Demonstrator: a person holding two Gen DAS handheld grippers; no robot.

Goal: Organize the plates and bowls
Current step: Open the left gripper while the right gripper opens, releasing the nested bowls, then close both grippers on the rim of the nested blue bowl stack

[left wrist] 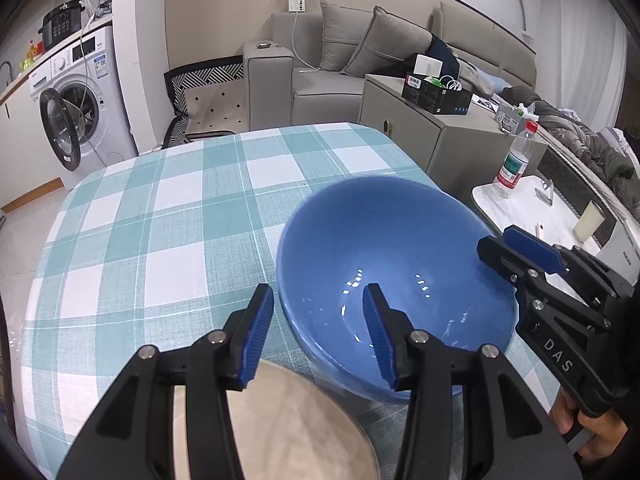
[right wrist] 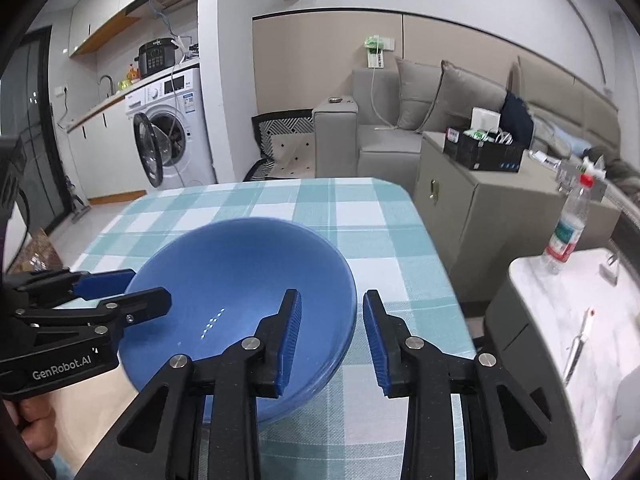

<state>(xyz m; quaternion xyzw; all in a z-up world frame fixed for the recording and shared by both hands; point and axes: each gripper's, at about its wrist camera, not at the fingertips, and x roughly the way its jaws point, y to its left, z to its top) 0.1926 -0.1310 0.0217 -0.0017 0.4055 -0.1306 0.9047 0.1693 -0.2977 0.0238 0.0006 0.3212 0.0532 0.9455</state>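
Left gripper (left wrist: pixel 318 332) and right gripper (right wrist: pixel 332 334) (both spread wide) straddle the blue bowl (left wrist: pixel 384 256) rim at 9 and 3 o'clock; close evenly before lifting.

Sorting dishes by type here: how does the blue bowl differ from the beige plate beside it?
The blue bowl is deep with tall sloping walls; the beige plate is flat and shallow. The bowl is glossy blue and shows light glints; the plate is matte beige. The bowl sits tilted with the open fingers of both the left gripper and the right gripper straddling its rim; no fingers straddle the plate, which lies level. Both are round and sit over the checked tablecloth.
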